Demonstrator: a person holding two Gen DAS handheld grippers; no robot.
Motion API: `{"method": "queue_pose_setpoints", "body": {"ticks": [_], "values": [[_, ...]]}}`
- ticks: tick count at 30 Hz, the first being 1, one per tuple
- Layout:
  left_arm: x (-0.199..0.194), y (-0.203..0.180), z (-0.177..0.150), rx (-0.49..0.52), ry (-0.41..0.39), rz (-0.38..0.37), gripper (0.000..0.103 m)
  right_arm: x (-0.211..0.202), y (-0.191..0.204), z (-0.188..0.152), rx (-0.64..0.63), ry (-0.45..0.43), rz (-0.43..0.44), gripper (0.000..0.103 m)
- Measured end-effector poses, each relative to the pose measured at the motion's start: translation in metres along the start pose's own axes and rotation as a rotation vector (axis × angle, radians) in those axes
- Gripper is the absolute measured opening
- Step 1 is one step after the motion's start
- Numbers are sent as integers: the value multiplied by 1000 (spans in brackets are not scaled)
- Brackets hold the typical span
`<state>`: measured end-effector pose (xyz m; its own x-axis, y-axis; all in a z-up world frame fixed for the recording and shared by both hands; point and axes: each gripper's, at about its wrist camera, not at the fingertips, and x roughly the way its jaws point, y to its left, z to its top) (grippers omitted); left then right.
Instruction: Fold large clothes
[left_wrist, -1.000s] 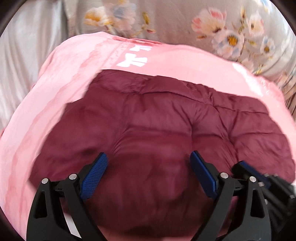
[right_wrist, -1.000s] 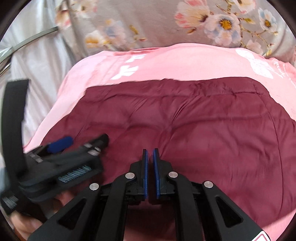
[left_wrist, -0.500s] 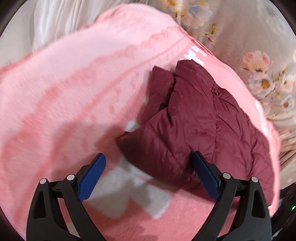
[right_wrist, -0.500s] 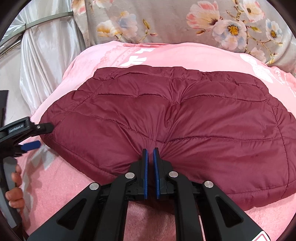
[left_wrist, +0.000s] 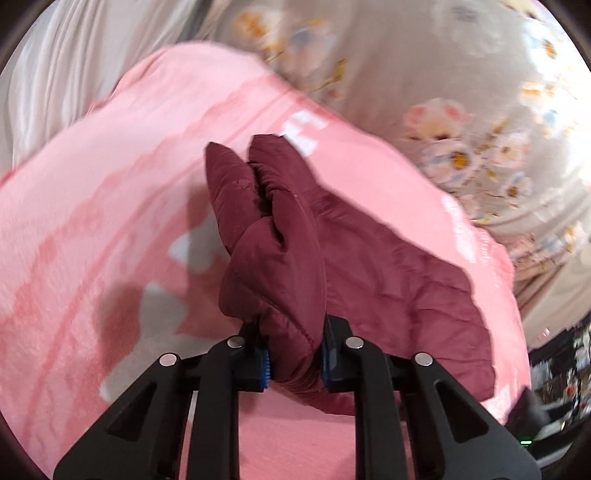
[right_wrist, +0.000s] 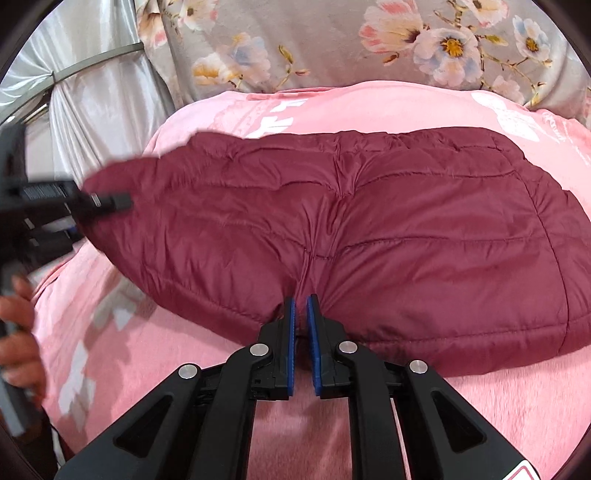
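One dark maroon quilted puffer jacket (right_wrist: 369, 229), spread across the pink plush blanket (right_wrist: 369, 107) over the bed, long axis running left to right, near hem toward both grippers. Left end bunched and raised off the blanket, pinched as a thick padded fold in the left gripper (left_wrist: 293, 360), blue pads clamped tight on the fabric; the rest trailing away to the right and lying flat toward the blanket's right edge. Near hem at mid-length nipped in the right gripper (right_wrist: 301, 325), jaws almost fully together with only a thin slit between the blue pads, puckers radiating from the pinch, so apparently gripping a thin bit of hem. Left gripper nearer the free end, so probably the one to carry that end over toward the right, with the right gripper anchoring the middle. Behind the blanket's far edge, grey floral fabric (right_wrist: 332, 44); silvery satin drape (right_wrist: 92, 96) off the left edge.
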<state>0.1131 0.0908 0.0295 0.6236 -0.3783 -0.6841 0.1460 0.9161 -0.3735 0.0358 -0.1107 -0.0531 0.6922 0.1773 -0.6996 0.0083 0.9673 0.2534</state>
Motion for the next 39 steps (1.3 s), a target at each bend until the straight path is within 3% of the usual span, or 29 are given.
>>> {"method": "queue_pose_setpoints", "body": {"ticks": [4, 10, 12, 17, 25, 39], "values": [[-25, -55, 6, 114, -41, -82, 17, 9, -1, -1, 3, 10, 5, 12], [-26, -153, -6, 327, -18, -197, 17, -17, -30, -3, 151, 0, 112, 10], [-17, -180, -14, 377, 4, -215, 17, -34, -42, -9, 164, -21, 100, 10], [25, -238, -46, 456, 96, -239, 17, -77, -99, -30, 272, -30, -24, 10], [108, -279, -97, 486, 281, -164, 17, -127, -162, -49, 387, -51, -185, 10], [137, -297, -121, 541, 308, -24, 20, -134, -173, -46, 394, -7, -253, 10]]}}
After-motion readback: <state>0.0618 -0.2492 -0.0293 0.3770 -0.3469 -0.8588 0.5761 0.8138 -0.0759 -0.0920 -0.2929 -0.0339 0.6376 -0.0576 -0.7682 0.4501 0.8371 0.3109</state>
